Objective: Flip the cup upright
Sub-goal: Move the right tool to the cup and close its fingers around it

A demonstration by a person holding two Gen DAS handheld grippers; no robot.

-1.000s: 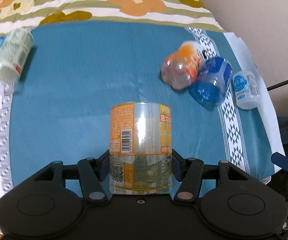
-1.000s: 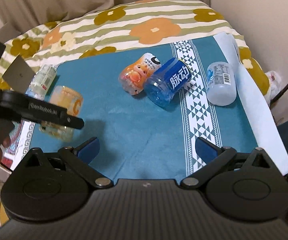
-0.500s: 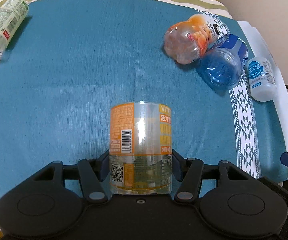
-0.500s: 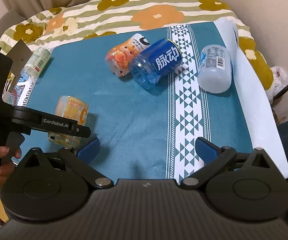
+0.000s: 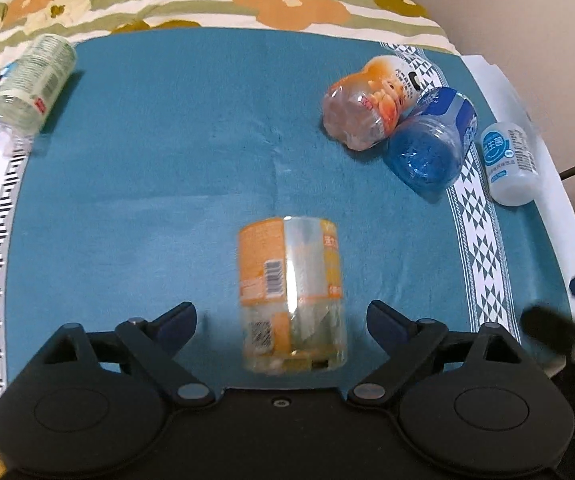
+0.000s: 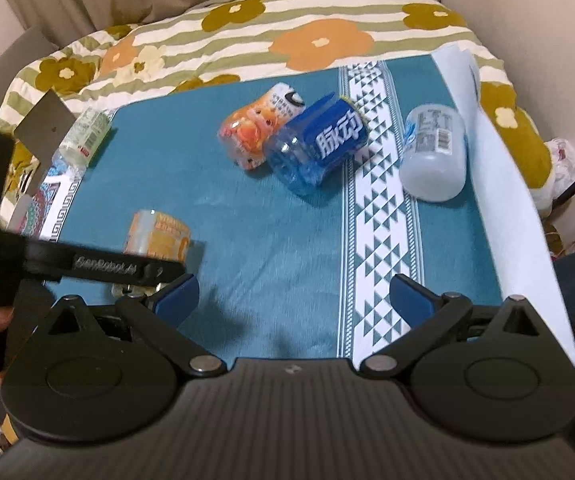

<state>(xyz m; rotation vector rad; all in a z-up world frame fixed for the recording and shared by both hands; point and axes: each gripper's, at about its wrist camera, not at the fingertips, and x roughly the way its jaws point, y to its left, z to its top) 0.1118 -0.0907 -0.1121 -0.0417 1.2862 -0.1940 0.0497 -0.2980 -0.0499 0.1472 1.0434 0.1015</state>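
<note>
A clear cup with an orange label (image 5: 291, 292) stands upright on the blue cloth (image 5: 167, 160), between the fingers of my left gripper (image 5: 281, 320). The left gripper is open and its pads are apart from the cup on both sides. The same cup shows in the right wrist view (image 6: 157, 242), partly behind the left gripper's body (image 6: 87, 266). My right gripper (image 6: 295, 296) is open and empty, above the cloth's near edge, right of the cup.
Three cups lie on their sides at the far right: an orange one (image 6: 259, 132), a blue one (image 6: 319, 148) and a white one (image 6: 433, 152). A green-labelled bottle (image 5: 31, 84) lies at the far left. A flowered blanket (image 6: 287, 36) lies behind the cloth.
The left gripper has opened and let go of the orange-labelled cup, which now stands on the cloth. The left gripper has drawn back a little. The right gripper stayed open.
</note>
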